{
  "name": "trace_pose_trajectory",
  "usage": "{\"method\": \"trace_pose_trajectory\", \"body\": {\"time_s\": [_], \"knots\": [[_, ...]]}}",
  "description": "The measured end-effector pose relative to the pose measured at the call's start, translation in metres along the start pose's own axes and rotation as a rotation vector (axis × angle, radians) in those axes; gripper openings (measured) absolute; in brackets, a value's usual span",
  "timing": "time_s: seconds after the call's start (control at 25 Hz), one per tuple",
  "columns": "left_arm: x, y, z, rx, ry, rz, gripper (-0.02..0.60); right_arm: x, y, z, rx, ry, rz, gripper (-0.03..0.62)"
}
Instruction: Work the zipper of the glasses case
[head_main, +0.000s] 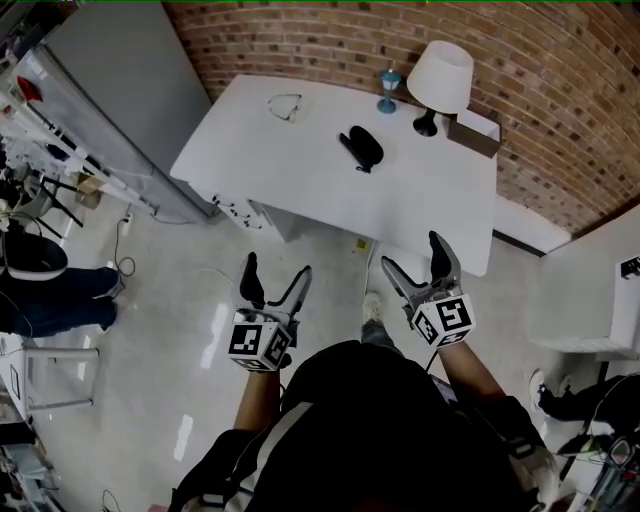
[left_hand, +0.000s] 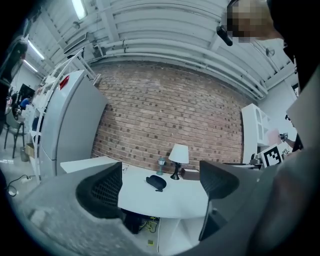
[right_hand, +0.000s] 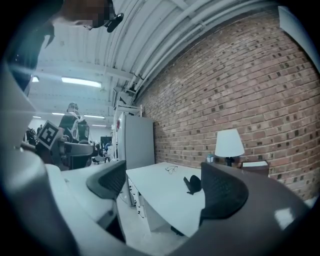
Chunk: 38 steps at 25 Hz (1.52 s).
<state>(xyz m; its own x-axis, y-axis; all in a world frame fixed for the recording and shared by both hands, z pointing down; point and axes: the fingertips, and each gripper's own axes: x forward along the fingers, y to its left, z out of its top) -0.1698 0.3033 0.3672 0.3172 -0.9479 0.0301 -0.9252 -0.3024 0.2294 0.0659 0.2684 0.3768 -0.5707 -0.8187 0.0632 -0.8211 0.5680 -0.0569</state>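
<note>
Here, a person stands back from a white surface (head_main: 300, 180) set against a brick wall, a left claw (head_main: 277, 270) and a right claw (head_main: 412, 255) held level in front of them. Both have their jaws spread wide and nothing between them. The dark glasses case (head_main: 361, 147) lies loose near the middle of the surface, well apart from both claws. A pair of spectacles (head_main: 286, 105) sits off to its left, and a white lamp (head_main: 440, 80) and a small blue ornament (head_main: 388, 90) stand behind it by the wall.

The zipper work has not begun, and the risks appear to lie in the approach and the first grip. The zipper pull cannot be made out from this range, so a claw closing on the wrong spot could pinch the shell instead. The case rests unsecured on a smooth top, so a tug from one claw alone would likely drag it rather than run the slider. It would probably need pinning with the other claw. A reach carried too far could also knock the lamp or the ornament.
</note>
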Motion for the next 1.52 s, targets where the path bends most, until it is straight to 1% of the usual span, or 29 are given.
{"method": "trace_pose_trajectory", "body": {"time_s": [0.16, 0.36, 0.56, 0.64, 0.8, 1.0, 1.12, 1.28, 1.4, 1.52], "knots": [[0.054, 0.005, 0.013, 0.030, 0.006, 0.014, 0.482, 0.045, -0.041, 0.015, -0.022, -0.022, 0.032, 0.443], [0.116, -0.002, 0.014, 0.054, 0.010, 0.022, 0.482, 0.081, -0.097, 0.007, -0.006, 0.005, 0.054, 0.442], [0.163, -0.006, 0.009, 0.040, 0.033, 0.059, 0.482, 0.116, -0.140, -0.007, 0.023, 0.068, 0.098, 0.442], [0.178, -0.007, 0.005, 0.027, 0.044, 0.077, 0.481, 0.129, -0.151, -0.012, 0.017, 0.097, 0.121, 0.442], [0.194, -0.003, -0.005, 0.010, 0.064, 0.113, 0.480, 0.152, -0.161, -0.031, -0.019, 0.169, 0.174, 0.434], [0.209, 0.012, -0.012, -0.008, 0.095, 0.134, 0.480, 0.180, -0.164, -0.057, -0.037, 0.260, 0.215, 0.434], [0.221, 0.024, -0.010, -0.011, 0.097, 0.116, 0.480, 0.198, -0.159, -0.070, -0.043, 0.305, 0.229, 0.436], [0.246, 0.044, -0.014, -0.016, 0.110, 0.074, 0.480, 0.222, -0.166, -0.084, -0.055, 0.345, 0.205, 0.434], [0.268, 0.056, -0.010, -0.011, 0.116, 0.044, 0.480, 0.242, -0.174, -0.096, -0.049, 0.387, 0.180, 0.436], [0.290, 0.071, -0.005, -0.009, 0.117, 0.028, 0.480, 0.264, -0.172, -0.105, -0.052, 0.420, 0.184, 0.431]]}}
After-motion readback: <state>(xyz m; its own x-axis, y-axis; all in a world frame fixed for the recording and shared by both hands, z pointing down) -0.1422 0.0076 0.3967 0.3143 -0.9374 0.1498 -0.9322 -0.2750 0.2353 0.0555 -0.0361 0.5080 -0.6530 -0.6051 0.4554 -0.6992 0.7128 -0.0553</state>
